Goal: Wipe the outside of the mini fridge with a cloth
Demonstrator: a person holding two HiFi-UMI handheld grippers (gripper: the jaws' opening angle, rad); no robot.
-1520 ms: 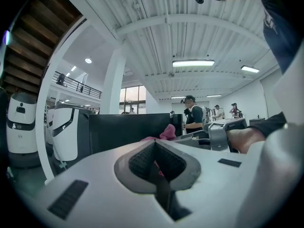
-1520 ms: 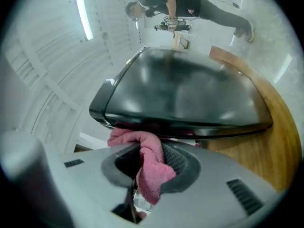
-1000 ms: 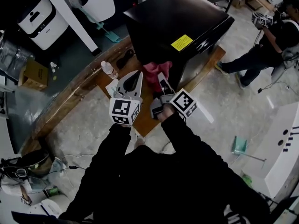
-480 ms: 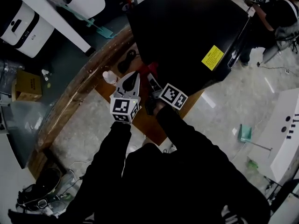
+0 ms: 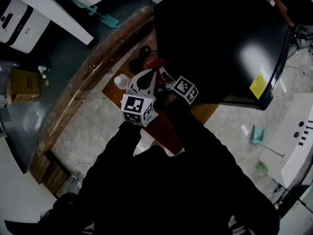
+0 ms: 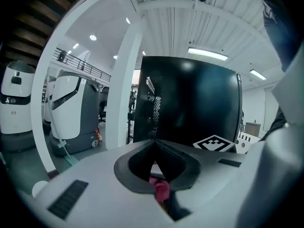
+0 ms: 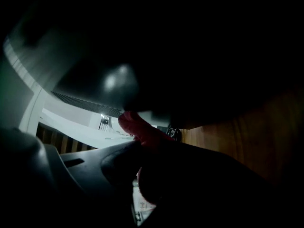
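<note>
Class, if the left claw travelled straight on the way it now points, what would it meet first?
Probably the side of the black mini fridge, dead ahead of the left claw; depth is unclear.

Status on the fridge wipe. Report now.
Right gripper shut on the red cloth, pressed low against the mini fridge side. Left gripper shut, empty, alongside. Bottle and black cable close by, not blocking.

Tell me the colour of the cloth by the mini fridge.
Pinkish red; the cloth shows best in the right gripper view.
</note>
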